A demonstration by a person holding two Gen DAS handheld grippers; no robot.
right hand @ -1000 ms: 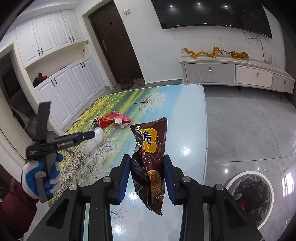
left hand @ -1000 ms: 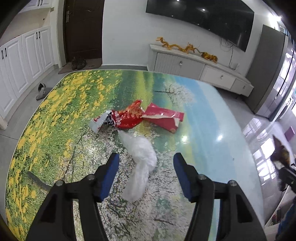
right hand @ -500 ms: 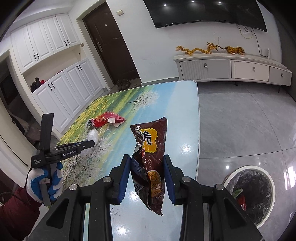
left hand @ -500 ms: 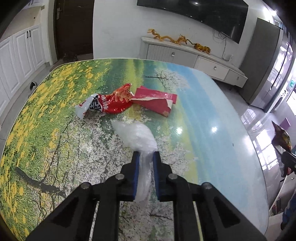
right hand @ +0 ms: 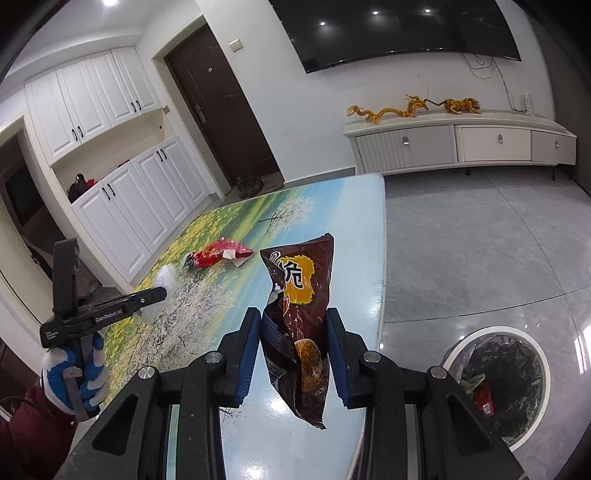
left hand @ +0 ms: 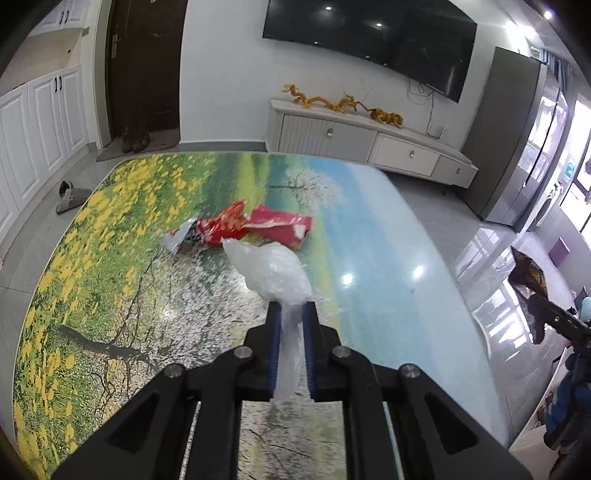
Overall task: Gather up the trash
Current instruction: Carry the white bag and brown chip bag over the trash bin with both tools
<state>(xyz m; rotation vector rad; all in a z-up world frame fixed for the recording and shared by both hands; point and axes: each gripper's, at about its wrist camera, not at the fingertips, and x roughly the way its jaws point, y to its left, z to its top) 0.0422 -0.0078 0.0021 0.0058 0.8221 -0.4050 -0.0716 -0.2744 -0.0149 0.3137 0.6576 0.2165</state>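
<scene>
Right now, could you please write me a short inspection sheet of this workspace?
Surface: glossy table printed with a flower landscape.
Job's things: clear plastic bag; brown snack bag; two red wrappers lying on the table; lined trash bin on the floor, some trash inside.
Clutter: nothing seen besides the trash.
Grippers: left gripper shut on the clear plastic bag; right gripper shut on the brown snack bag, beside the trash bin.
Cables: wires hanging below the TV.
Surroundings: white cabinets, dark door, sideboard with golden dragon figures, slipper on the floor.
</scene>
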